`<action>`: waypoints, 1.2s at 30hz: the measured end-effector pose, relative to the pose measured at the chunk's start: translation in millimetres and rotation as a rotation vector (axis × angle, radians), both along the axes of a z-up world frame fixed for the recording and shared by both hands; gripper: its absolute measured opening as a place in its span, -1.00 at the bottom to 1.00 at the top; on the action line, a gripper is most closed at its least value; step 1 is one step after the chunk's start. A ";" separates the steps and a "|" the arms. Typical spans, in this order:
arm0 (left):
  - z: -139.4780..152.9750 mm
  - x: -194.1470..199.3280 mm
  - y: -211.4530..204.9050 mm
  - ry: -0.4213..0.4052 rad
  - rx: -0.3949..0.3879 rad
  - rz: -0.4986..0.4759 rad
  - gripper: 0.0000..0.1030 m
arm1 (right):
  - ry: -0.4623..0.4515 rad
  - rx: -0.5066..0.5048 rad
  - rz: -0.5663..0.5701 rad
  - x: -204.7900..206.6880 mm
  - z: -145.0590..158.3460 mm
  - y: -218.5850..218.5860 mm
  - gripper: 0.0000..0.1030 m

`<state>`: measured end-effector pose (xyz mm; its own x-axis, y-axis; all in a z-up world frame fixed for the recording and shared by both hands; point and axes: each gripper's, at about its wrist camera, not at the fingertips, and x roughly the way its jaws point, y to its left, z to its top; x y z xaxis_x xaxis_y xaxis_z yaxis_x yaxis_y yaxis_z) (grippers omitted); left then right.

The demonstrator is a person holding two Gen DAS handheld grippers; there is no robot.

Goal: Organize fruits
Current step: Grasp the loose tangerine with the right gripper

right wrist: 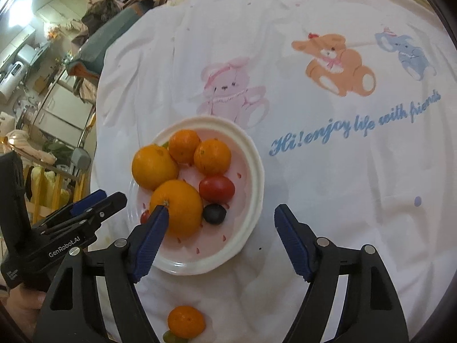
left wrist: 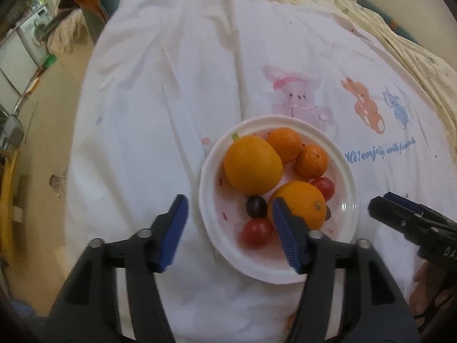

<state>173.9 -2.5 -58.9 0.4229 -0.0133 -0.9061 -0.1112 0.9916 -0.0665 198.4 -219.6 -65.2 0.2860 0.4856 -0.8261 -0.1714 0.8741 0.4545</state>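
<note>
Both claws stand released, holding nothing. The left claw (left wrist: 230,230) hangs over the near-left rim of the white plate (left wrist: 347,200), one finger above a cherry tomato (left wrist: 255,233). The right claw (right wrist: 221,241) straddles the plate's near-right rim. On the plate sit oranges (right wrist: 177,207), tangerines (right wrist: 212,157), tomatoes and a dark grape (right wrist: 214,213). One tangerine (right wrist: 186,321) lies off the plate on the white printed cloth (right wrist: 342,185), near the right claw's base.
</note>
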 end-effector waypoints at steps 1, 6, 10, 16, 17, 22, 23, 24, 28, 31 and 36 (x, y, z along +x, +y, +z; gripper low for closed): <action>2.8 -0.6 -0.4 -0.015 0.010 0.000 0.29 | -0.003 0.007 -0.006 -0.2 2.4 -1.7 0.55; 18.2 -10.7 -3.2 -0.083 -0.011 -0.022 0.32 | -0.025 0.010 -0.049 -3.8 13.5 -11.6 0.77; 26.5 -16.3 -5.2 -0.104 -0.029 -0.042 0.32 | -0.035 0.009 -0.066 -12.3 22.4 -18.2 0.85; 38.5 -29.3 -10.3 -0.114 -0.018 -0.068 0.32 | -0.053 0.017 -0.058 -30.7 37.0 -23.8 0.86; 39.3 -32.1 -10.2 -0.113 -0.023 -0.069 0.32 | -0.058 0.015 -0.054 -33.7 38.8 -23.7 0.86; 42.3 -48.0 -8.2 -0.111 -0.013 -0.071 0.32 | -0.050 -0.009 -0.035 -51.5 36.2 -19.0 0.86; 41.9 -49.3 -7.3 -0.107 -0.014 -0.063 0.32 | -0.050 -0.015 -0.033 -54.5 35.9 -18.2 0.86; 42.4 -51.7 -5.3 -0.099 -0.022 -0.053 0.32 | -0.052 -0.020 -0.033 -56.8 36.3 -17.8 0.86; 51.3 -65.5 -4.0 -0.106 -0.014 -0.020 0.32 | -0.049 -0.019 -0.033 -68.3 38.4 -18.6 0.86; 60.7 -80.1 -7.6 -0.117 -0.013 -0.037 0.32 | -0.021 0.021 -0.042 -76.1 35.2 -21.3 0.86; 53.8 -93.4 -5.4 -0.078 -0.024 -0.049 0.32 | 0.038 0.035 -0.044 -82.1 22.2 -17.3 0.86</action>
<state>80.5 -7.9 -5.2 0.4901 -0.0567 -0.8698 -0.0561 0.9938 -0.0963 116.3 -237.0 -43.0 0.2762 0.5018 -0.8197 -0.1154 0.8640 0.4900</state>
